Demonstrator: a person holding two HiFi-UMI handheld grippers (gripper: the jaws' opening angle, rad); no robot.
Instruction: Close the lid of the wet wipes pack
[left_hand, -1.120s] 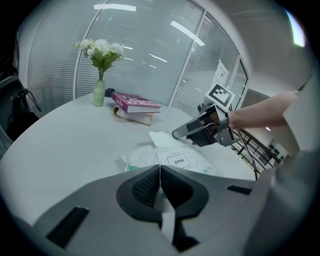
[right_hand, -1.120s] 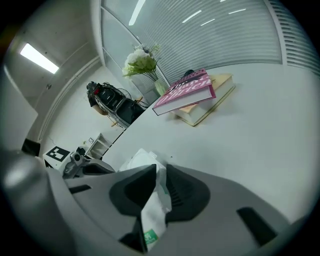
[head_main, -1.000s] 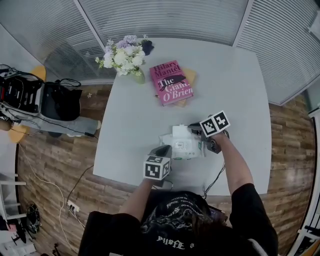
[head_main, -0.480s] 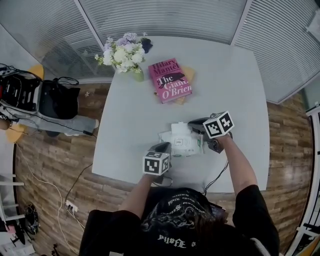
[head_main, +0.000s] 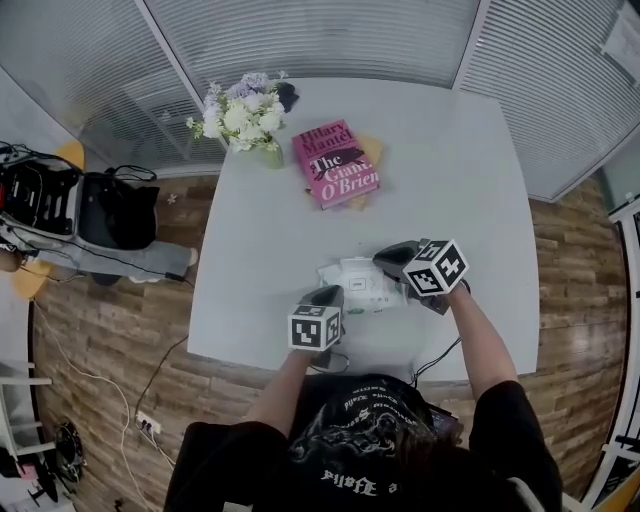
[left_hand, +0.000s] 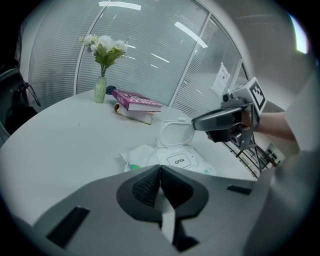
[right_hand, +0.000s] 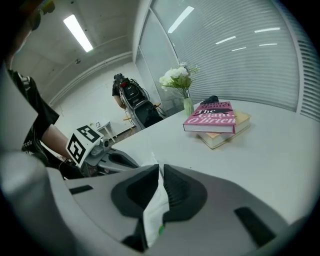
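Note:
The white wet wipes pack (head_main: 352, 286) lies near the front edge of the table (head_main: 450, 170). Its oval lid (left_hand: 176, 133) stands open, tilted back above the "OPEN" label (left_hand: 179, 161). My left gripper (left_hand: 160, 173) is shut on the pack's near edge, with a white strip showing between its pads. My right gripper (right_hand: 160, 173) is shut on a thin white piece of the pack with a green mark; which part of the pack it is cannot be made out. In the left gripper view the right gripper (left_hand: 196, 123) hangs at the lid's upper right edge.
A pink book (head_main: 336, 163) lies on another book at the middle back of the table. A vase of white flowers (head_main: 240, 117) and a small dark object (head_main: 286, 95) stand at the back left. The table's front edge runs just behind both hands.
The right gripper has risen a little and rolled, so its marker cube now faces differently. The lid looks lower in the head view. The left gripper has stayed put.

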